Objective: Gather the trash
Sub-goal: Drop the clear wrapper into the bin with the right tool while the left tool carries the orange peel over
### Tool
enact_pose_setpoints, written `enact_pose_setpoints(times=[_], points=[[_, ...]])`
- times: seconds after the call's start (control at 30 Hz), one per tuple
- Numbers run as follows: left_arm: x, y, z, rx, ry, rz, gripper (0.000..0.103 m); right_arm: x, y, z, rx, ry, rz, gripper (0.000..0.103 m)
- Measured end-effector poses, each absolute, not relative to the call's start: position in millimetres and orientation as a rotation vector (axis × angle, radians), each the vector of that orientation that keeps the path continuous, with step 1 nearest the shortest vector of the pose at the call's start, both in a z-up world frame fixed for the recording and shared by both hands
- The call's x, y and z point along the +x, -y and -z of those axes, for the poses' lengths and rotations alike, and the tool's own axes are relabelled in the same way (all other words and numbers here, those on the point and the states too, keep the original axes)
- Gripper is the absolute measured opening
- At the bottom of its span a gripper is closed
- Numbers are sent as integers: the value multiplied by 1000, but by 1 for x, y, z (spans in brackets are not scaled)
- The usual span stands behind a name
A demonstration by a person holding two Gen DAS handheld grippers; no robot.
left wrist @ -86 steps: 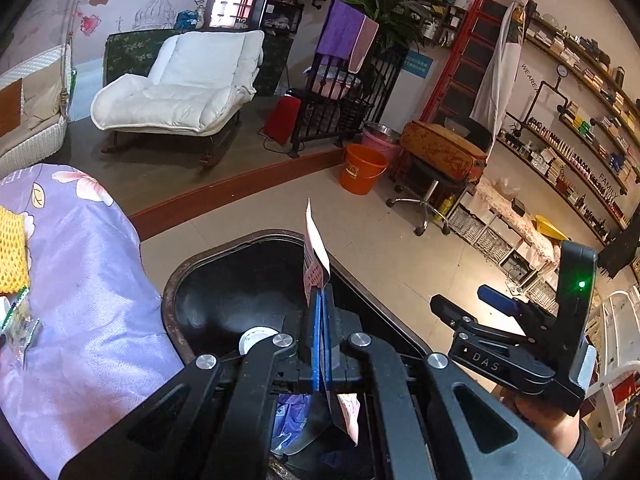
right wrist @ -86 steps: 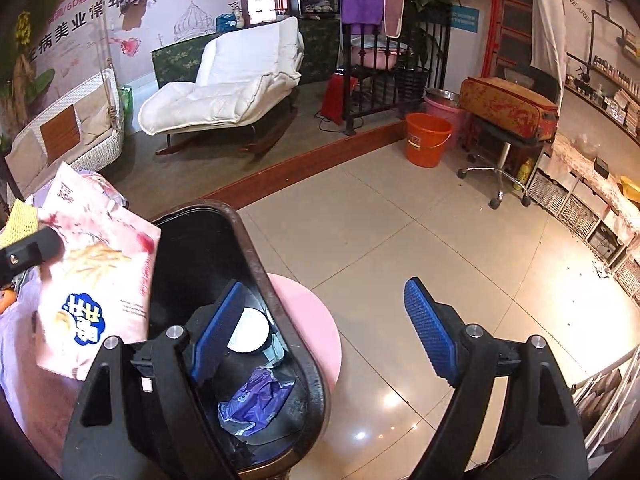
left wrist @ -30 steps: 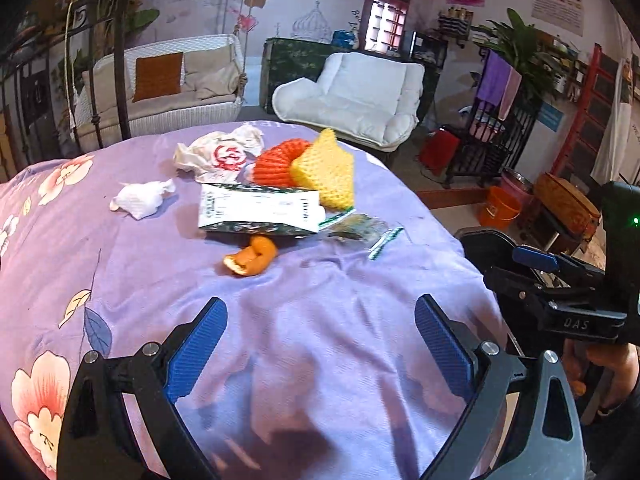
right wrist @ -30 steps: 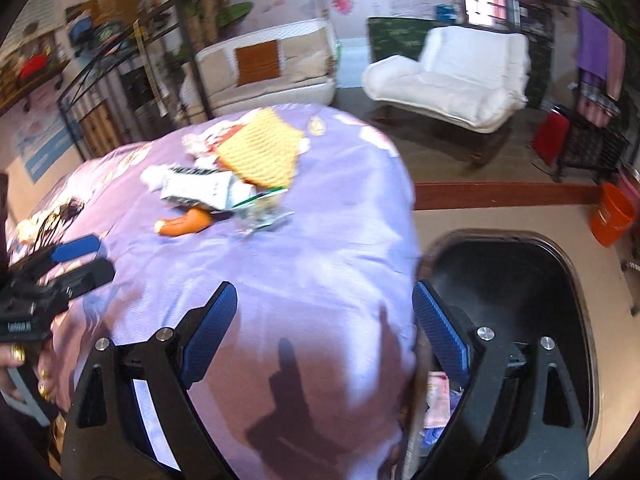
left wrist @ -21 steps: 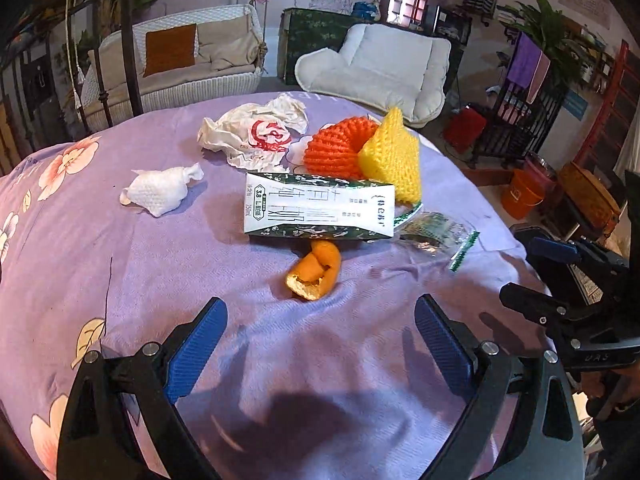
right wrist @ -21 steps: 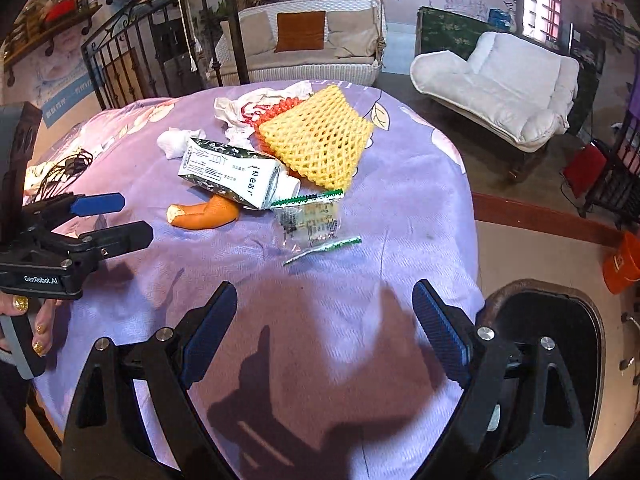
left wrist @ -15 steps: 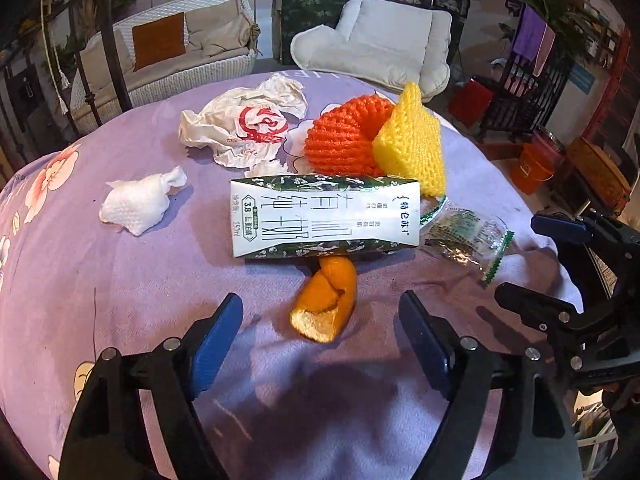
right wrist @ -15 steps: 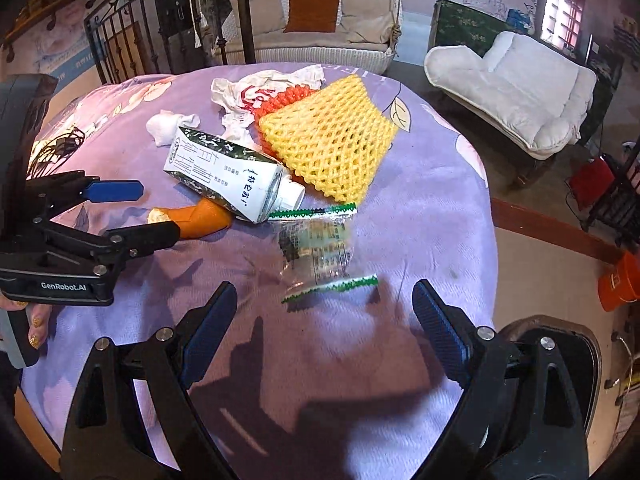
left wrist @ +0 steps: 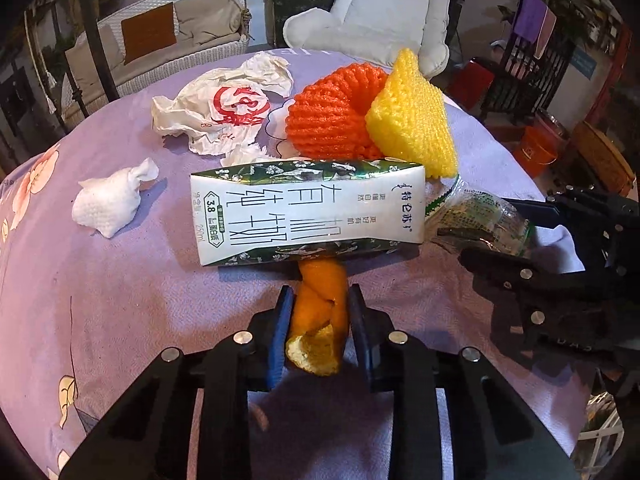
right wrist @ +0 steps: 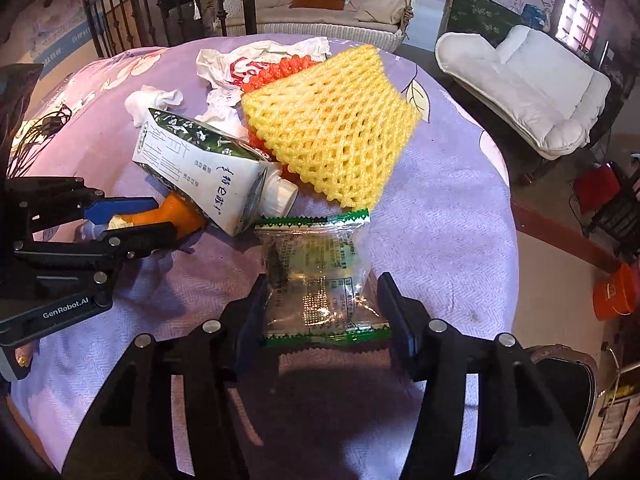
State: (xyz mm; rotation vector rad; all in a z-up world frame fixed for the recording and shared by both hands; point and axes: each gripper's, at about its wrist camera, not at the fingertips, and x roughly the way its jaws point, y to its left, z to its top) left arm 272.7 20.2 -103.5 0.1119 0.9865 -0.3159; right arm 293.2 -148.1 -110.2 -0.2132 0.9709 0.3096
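Two pickups are under way, and most of the litter remains on the purple-clothed surface (left wrist: pixel 120 300). The left tool (left wrist: pixel 318 322) has its two fingers closed against the sides of an orange peel (left wrist: pixel 320 320), which lies at the near edge of the pile with its far end tucked under a milk carton (left wrist: pixel 308 212); whether the peel is lifted off the cloth cannot be told. The right tool (right wrist: pixel 322 312) straddles a clear snack wrapper (right wrist: pixel 320 280) with green serrated ends. Its fingers stand at the wrapper's left and right edges, narrowed but seemingly not yet pinching, so this grip is judged unfinished.

Left to collect, as far as shown: the milk carton lying on its side, a yellow foam net (right wrist: pixel 332 128) resting partly on an orange foam net (left wrist: pixel 332 116) behind it, a crumpled white bag with red print (left wrist: pixel 224 108) at the far left, and a wadded tissue (left wrist: pixel 112 200) apart on the left. A dark bin rim (right wrist: pixel 568 360) shows on the floor at the near right of the right wrist view; its contents are not visible here.

Both tools point forward and low over the cloth, side by side, the left tool at the left of the right one, each reaching into the near side of the pile.
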Motion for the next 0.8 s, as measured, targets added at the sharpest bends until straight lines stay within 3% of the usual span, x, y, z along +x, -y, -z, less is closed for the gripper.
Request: enact_pose_setpoints(times=[0.8], points=[[167,-13,49,-100,-774,369,23,185,200,70,-55,-767,-243,55]])
